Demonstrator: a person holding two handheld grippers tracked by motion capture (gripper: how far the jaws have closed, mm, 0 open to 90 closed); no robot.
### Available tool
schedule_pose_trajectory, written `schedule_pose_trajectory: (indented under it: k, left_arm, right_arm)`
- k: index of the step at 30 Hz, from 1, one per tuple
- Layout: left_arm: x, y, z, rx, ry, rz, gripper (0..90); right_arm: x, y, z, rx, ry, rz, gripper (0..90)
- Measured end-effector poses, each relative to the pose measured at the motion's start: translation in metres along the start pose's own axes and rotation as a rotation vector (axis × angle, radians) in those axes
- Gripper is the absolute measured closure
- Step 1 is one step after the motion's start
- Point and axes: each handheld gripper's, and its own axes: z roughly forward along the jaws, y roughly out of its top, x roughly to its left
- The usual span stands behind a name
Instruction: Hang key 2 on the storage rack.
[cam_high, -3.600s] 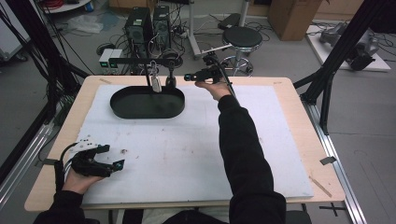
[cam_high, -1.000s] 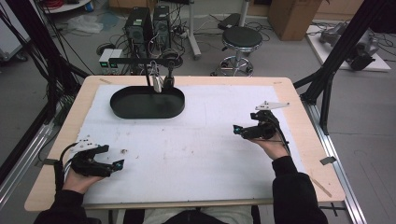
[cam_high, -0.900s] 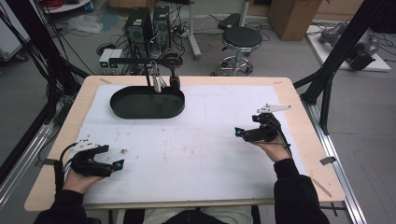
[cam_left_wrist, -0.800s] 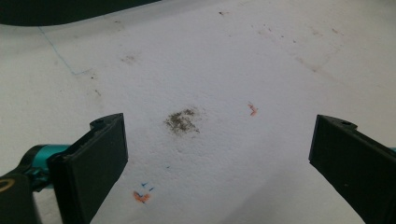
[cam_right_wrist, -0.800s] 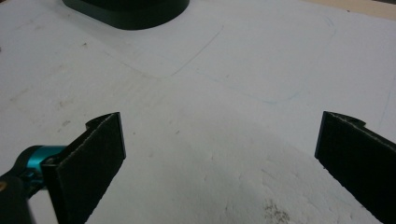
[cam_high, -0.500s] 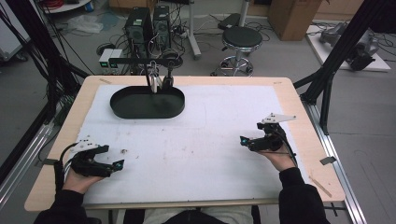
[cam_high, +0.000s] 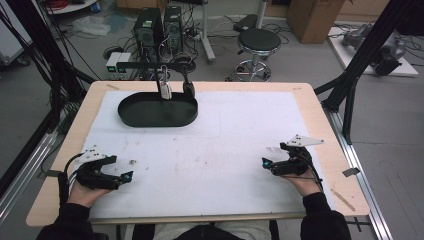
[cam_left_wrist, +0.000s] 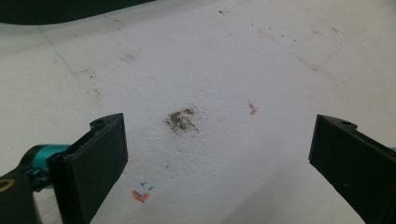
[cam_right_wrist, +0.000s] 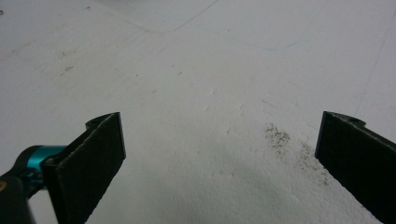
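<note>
A black oval tray (cam_high: 135, 116) sits at the far left-middle of the white mat (cam_high: 225, 130), under a small stand with two hanging items (cam_high: 165, 89). My left gripper (cam_high: 126, 177) rests low at the near left of the mat, jaws wide apart over bare stained mat (cam_left_wrist: 182, 120). My right gripper (cam_high: 266, 164) lies at the near right, held by a hand, jaws also wide apart with nothing between them; its own view looks onto plain mat (cam_right_wrist: 210, 93). Both point toward the middle of the table.
The wooden table edge (cam_high: 320, 125) frames the mat. Black frame struts (cam_high: 360, 60) rise at the right and left. Behind the table stand a stool (cam_high: 256, 42), computer towers (cam_high: 157, 25) and cables on the floor.
The right arm has drawn back from the tray area to the near right of the mat and settled low there. The left gripper has stayed put.
</note>
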Motion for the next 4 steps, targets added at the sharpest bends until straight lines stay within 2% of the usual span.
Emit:
schedule_pose_trajectory:
  k: [4]
  left_arm:
    - [0.0002, 0.0000, 0.0006, 0.001, 0.000, 0.001, 5.0]
  right_arm:
    - [0.0030, -0.0021, 0.0004, 0.008, -0.004, -0.010, 1.0]
